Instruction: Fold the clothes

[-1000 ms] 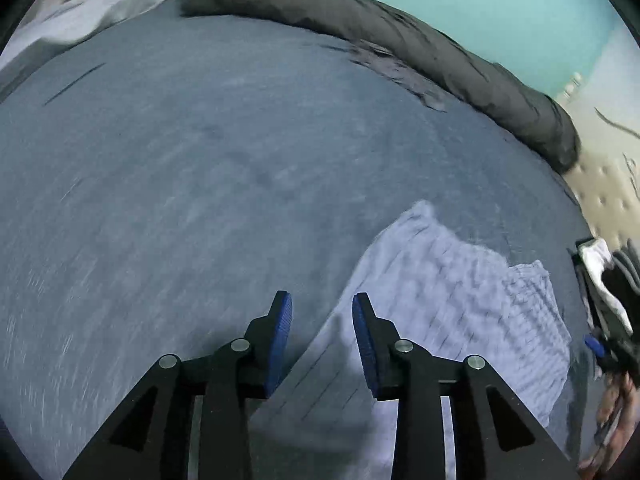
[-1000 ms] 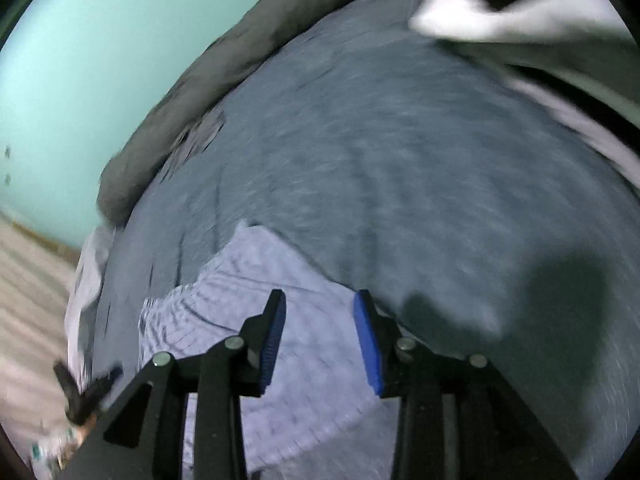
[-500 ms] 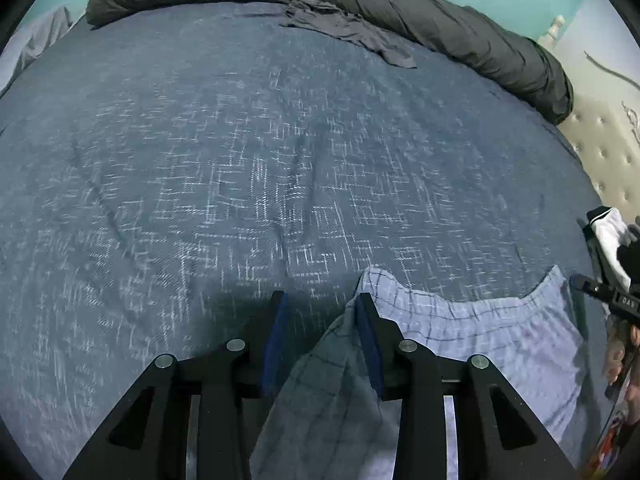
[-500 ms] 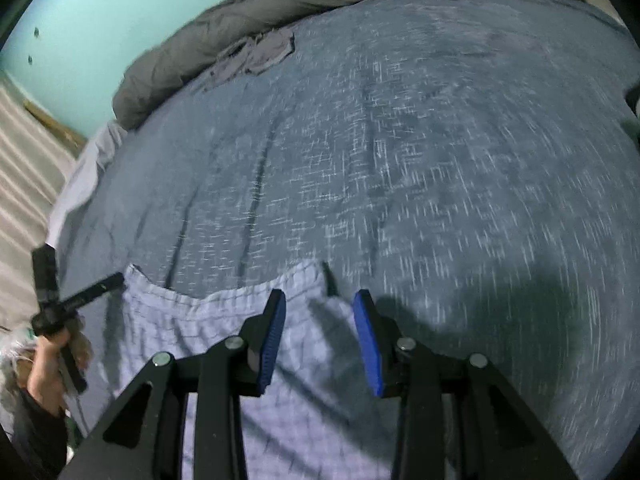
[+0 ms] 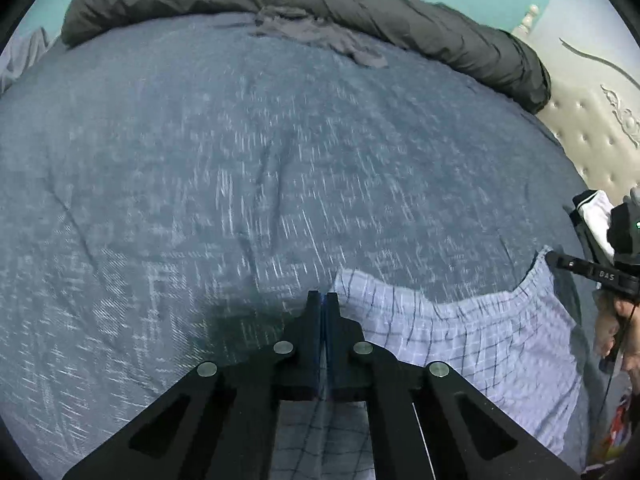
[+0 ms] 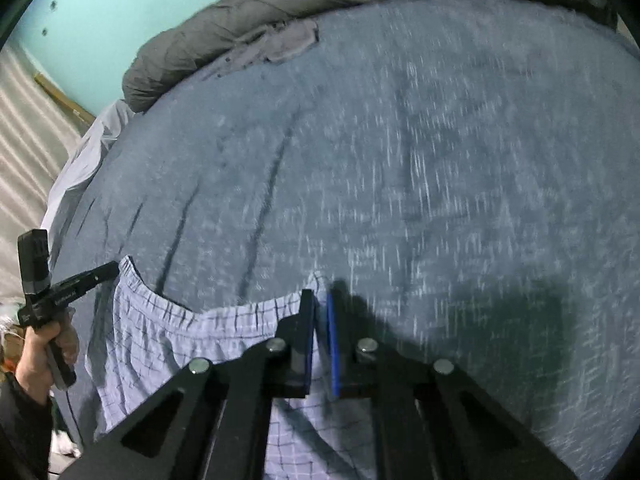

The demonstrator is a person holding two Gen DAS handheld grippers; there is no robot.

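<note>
Light blue checked shorts [image 5: 480,340] [image 6: 180,340] lie at the near edge of a blue-grey bed cover [image 5: 240,160] [image 6: 440,160]. My left gripper [image 5: 323,298] is closing, its pads pinched together on the waistband's left corner; from the right wrist view the left gripper [image 6: 114,270] holds that corner raised. My right gripper [image 6: 320,300] is also closing, with the right corner of the waistband caught in the thin gap between its blue pads. The left wrist view shows the right gripper [image 5: 554,258] at that corner. The waistband sags between the two grips.
A rolled dark grey duvet [image 5: 360,4] [image 6: 240,28] lines the far edge of the bed, with a small grey garment [image 5: 320,36] [image 6: 288,44] beside it. A padded headboard [image 5: 592,140] stands at the right. A pale sheet [image 6: 80,160] hangs off the left side.
Both grippers stood open over the shorts' waistband corners half a second ago; now both have shut on them. Before that, both swept across the bed toward the shorts.
</note>
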